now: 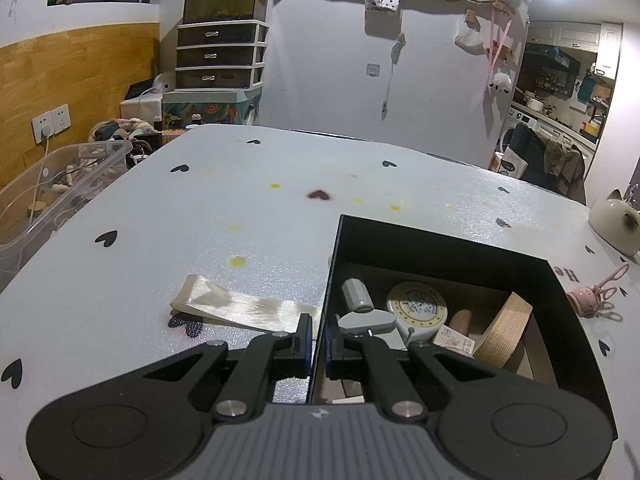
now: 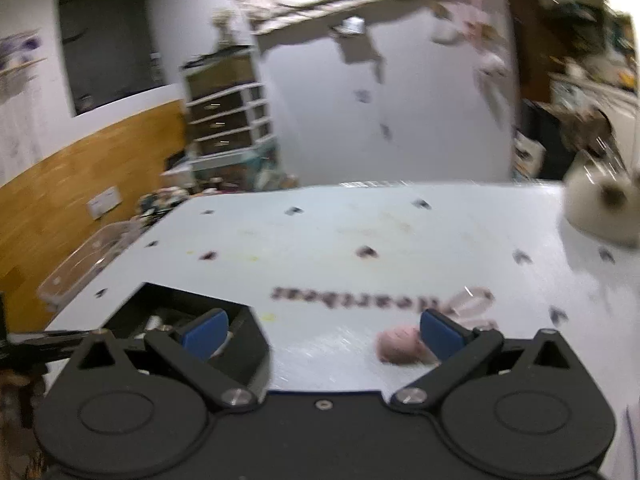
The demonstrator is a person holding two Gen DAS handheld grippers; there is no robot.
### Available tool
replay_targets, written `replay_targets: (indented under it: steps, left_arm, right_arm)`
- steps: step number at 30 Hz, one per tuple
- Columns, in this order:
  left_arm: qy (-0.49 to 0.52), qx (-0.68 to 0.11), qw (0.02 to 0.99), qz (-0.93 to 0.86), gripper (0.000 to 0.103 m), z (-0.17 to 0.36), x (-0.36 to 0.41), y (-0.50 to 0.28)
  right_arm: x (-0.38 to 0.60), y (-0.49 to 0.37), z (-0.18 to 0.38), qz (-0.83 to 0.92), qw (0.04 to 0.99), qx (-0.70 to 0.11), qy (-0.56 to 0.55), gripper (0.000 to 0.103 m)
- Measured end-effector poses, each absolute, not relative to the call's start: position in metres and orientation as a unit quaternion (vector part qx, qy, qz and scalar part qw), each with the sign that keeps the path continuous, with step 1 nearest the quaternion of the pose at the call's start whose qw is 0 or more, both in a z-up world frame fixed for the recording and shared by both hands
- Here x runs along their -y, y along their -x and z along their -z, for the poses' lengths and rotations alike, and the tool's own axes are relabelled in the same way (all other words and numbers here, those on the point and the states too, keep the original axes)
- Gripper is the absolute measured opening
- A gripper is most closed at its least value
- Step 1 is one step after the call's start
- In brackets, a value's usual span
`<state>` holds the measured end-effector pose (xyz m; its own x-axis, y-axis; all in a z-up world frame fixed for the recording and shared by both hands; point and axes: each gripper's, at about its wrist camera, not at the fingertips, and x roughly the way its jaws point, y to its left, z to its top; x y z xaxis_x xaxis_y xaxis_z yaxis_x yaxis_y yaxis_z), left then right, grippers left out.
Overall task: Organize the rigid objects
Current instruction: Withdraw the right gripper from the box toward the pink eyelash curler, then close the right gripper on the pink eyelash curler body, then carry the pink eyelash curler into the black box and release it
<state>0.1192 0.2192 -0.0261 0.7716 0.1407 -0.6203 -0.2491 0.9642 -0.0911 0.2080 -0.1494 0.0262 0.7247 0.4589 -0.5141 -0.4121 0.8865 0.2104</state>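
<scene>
The table (image 1: 280, 208) wears a pale foam cover dotted with black hearts and yellow stains. Past its far edge, at eleven o'clock, a stack of dark plastic drawers (image 1: 219, 54) stands against the white wall, with a clear bin (image 1: 60, 188) at nine o'clock beside the wood panelling. A cream ribbon (image 1: 240, 306) lies flat on the cover.

The black box (image 1: 560, 280) sits at four o'clock, holding a round tape measure (image 1: 416, 306), a grey cylinder (image 1: 356, 294), a wooden ring (image 1: 506, 330) tilted against the wall, and small cards.

The left tool (image 1: 319, 346) is pinched together on the box's near-left wall. The right tool (image 2: 322, 330) stands wide apart, gripping nothing, with a pink scissors holder (image 2: 400, 346) just inside its right finger.
</scene>
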Motion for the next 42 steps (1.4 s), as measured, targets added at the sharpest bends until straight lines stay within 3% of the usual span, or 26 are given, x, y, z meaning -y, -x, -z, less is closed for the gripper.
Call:
replay_targets:
  steps: [12, 14, 16, 18, 26, 31, 42]
  left_arm:
    - [0.084, -0.322, 0.937, -0.104, 0.005, 0.026, -0.219, -0.119]
    - [0.084, -0.322, 0.937, -0.104, 0.005, 0.026, -0.219, -0.119]
    - [0.085, -0.322, 0.937, -0.104, 0.005, 0.026, -0.219, -0.119]
    - [0.084, -0.322, 0.937, -0.104, 0.005, 0.026, -0.219, -0.119]
    - [0.084, -0.322, 0.937, -0.104, 0.005, 0.026, -0.219, -0.119]
    - [0.084, -0.322, 0.937, -0.104, 0.005, 0.026, -0.22, -0.119]
    - [0.088, -0.321, 0.937, -0.105, 0.005, 0.028, -0.219, -0.12]
  right_arm:
    - [0.153, -0.257, 0.053, -0.154, 0.92, -0.354, -0.07, 0.103]
    - [0.15, -0.27, 0.061, -0.152, 0.92, -0.354, -0.074, 0.099]
    - [0.145, -0.282, 0.068, -0.151, 0.918, -0.359, -0.069, 0.088]
    - [0.138, -0.293, 0.074, -0.145, 0.918, -0.365, -0.053, 0.086]
    - [0.112, -0.306, 0.083, -0.122, 0.933, -0.337, 0.045, 0.082]
    - [0.113, -0.305, 0.08, -0.143, 0.933, -0.325, 0.049, 0.06]
    - [0.123, -0.279, 0.05, -0.159, 0.937, -0.307, 0.05, 0.059]
